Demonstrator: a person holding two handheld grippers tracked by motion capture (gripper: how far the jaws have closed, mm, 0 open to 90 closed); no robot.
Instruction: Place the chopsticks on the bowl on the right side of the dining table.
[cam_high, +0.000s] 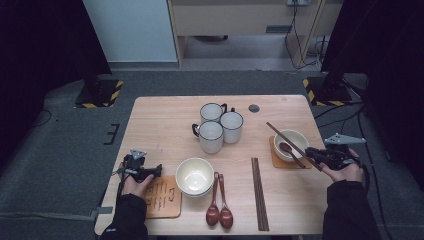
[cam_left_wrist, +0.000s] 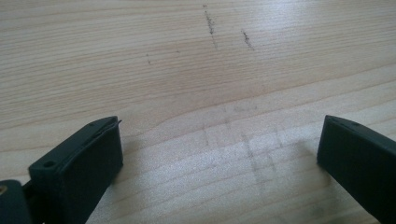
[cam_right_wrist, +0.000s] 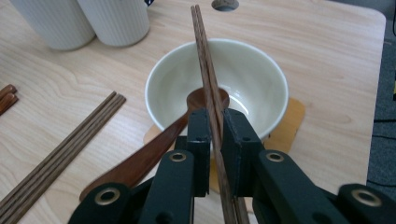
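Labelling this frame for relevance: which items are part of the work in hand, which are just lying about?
In the job:
- right tool, shut on a pair of chopsticks
- bowl on its coaster
- spoon in that bowl

Lying about:
- three mugs
- stacked bowls
- two spoons
- spare chopsticks
- second coaster
- left tool, open over the table

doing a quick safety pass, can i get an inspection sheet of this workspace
surface: wooden table, faint pencil marks.
job's things: pair of chopsticks over the right bowl, which holds a wooden spoon.
clutter: three mugs, stacked bowls, two spoons, spare chopsticks, coaster.
grippers: right gripper shut on the chopsticks; left gripper open over bare wood.
cables: on the floor at right.
surroundings: dark carpet, stand bases with hazard tape.
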